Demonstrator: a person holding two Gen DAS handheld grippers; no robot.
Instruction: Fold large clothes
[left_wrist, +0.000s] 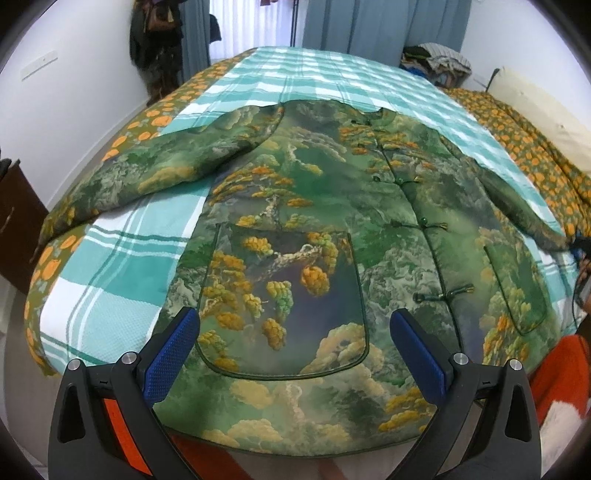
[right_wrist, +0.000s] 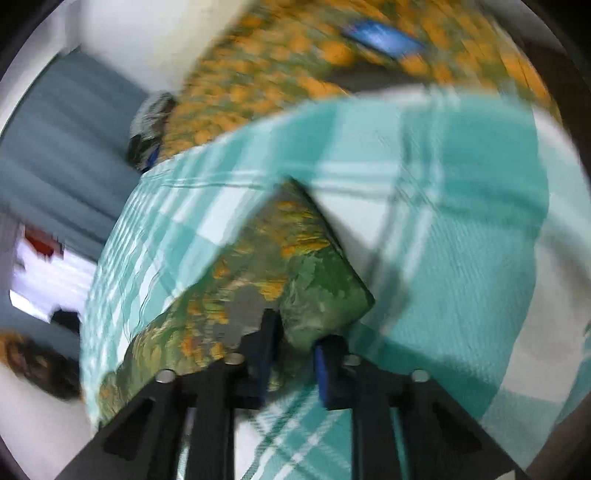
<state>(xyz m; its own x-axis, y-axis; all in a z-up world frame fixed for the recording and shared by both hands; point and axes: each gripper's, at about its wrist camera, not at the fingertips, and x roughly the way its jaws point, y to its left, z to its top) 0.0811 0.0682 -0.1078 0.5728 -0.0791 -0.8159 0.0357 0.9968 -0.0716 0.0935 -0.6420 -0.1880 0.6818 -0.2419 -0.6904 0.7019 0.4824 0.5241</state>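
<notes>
A large green jacket with a pine-and-cloud print lies flat, front up and buttoned, on a teal-and-white plaid sheet. Both sleeves are spread out to the sides. My left gripper is open, hovering over the jacket's left pocket near the hem. In the blurred right wrist view, my right gripper is shut on the cuff end of the jacket's sleeve, held just above the plaid sheet. The right gripper also shows as a dark shape at the sleeve end in the left wrist view.
The bed has an orange-flowered cover along both sides. A pile of clothes sits at the far end, before blue curtains. Dark coats hang at the far left. A brown cabinet stands at the left.
</notes>
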